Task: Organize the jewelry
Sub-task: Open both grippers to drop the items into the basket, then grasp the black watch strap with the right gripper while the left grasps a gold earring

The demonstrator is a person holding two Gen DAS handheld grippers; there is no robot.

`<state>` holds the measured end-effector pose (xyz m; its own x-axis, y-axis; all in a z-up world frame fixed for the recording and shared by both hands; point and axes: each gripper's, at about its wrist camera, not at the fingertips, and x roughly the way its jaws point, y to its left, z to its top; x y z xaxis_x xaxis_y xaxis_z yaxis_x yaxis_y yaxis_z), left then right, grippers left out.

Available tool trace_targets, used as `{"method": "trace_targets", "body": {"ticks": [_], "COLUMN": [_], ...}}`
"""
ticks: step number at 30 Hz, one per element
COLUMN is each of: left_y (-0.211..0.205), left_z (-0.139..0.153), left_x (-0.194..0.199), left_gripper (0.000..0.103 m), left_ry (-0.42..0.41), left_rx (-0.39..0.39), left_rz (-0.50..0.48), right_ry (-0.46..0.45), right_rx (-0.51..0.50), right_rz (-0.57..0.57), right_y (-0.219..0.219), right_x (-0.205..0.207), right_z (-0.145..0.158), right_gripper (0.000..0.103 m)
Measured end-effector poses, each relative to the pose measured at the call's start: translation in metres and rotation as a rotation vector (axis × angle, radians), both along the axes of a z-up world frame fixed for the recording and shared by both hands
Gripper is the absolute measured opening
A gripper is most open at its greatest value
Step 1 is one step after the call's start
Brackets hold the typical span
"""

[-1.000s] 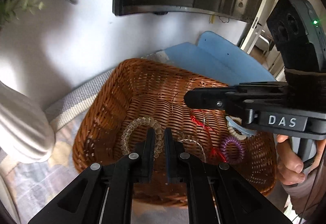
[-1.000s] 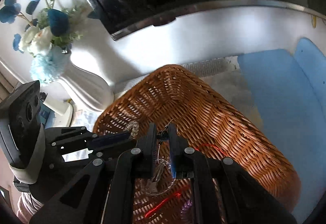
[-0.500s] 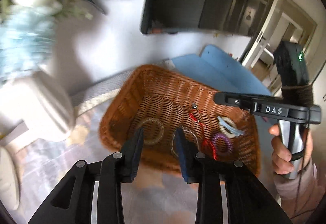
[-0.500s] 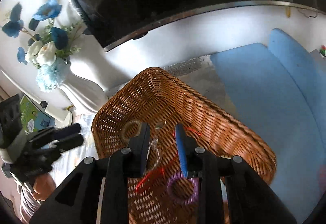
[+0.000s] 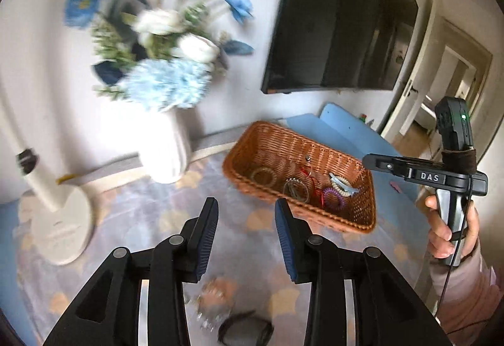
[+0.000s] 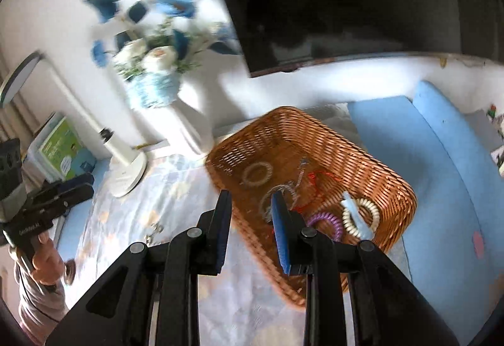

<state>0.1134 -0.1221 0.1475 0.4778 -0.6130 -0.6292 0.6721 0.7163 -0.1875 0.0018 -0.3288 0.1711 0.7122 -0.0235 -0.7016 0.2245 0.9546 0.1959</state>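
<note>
A brown wicker basket [image 5: 362, 213] [image 6: 387, 179] on the patterned tablecloth holds several pieces: a clear bead bracelet [image 5: 263, 176] [image 6: 256, 173], a thin necklace [image 5: 296, 188], a red cord [image 6: 318, 177], a purple spiral band [image 5: 333, 198] [image 6: 324, 221], a cream spiral band [image 6: 360, 215]. My left gripper [image 5: 246, 215] is open and empty, back from the basket above the cloth. My right gripper [image 6: 251, 206] is open and empty over the basket's near rim. A clear bead piece [image 5: 209, 303] and a dark hair tie [image 5: 245, 328] lie on the cloth below my left gripper.
A white vase of blue and white flowers [image 5: 163, 147] [image 6: 186, 125] stands left of the basket. A white desk lamp base [image 5: 60, 229] [image 6: 127, 169] is further left. A dark screen [image 5: 340, 18] hangs on the wall. Blue pads [image 6: 441, 163] lie right of the basket.
Both grippers opened and pulled back up from the basket. The necklace that the right gripper held now lies in the basket. The left gripper swung left.
</note>
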Motion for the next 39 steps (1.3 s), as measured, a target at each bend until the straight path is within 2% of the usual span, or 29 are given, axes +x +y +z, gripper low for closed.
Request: {"method": "trace_targets", "body": {"ticks": [5, 13, 17, 22, 29, 34, 39], "left_y": [0.045, 0.079, 0.085, 0.086, 0.080, 0.070, 0.058], "left_z": [-0.006, -0.072, -0.097, -0.119, -0.146, -0.157, -0.166], "left_x": [-0.023, -0.027, -0.025, -0.008, 0.017, 0.030, 0.034], "left_gripper": [0.046, 0.046, 0.046, 0.046, 0.046, 0.046, 0.041], "left_ry": [-0.009, 0.100, 0.134, 0.161, 0.214, 0.245, 0.256], "left_rx": [-0.024, 0.012, 0.027, 0.058, 0.065, 0.062, 0.101], "left_rz": [0.034, 0.071, 0.084, 0.116, 0.115, 0.097, 0.063], "right_ry": [-0.004, 0.061, 0.129, 0.204, 0.274, 0.327, 0.402], "right_rx": [-0.066, -0.091, -0.116, -0.099, 0.091, 0.065, -0.027], "right_rz": [0.094, 0.293, 0.338, 0.358, 0.360, 0.400, 0.470], "right_y": [0.046, 0.121, 0.146, 0.154, 0.141, 0.157, 0.175], "right_x": [-0.019, -0.024, -0.014, 0.003, 0.028, 0.056, 0.076], "right_z": [-0.003, -0.041, -0.071, -0.105, -0.128, -0.139, -0.154], "right_gripper": [0.030, 0.030, 0.030, 0.030, 0.030, 0.030, 0.030]}}
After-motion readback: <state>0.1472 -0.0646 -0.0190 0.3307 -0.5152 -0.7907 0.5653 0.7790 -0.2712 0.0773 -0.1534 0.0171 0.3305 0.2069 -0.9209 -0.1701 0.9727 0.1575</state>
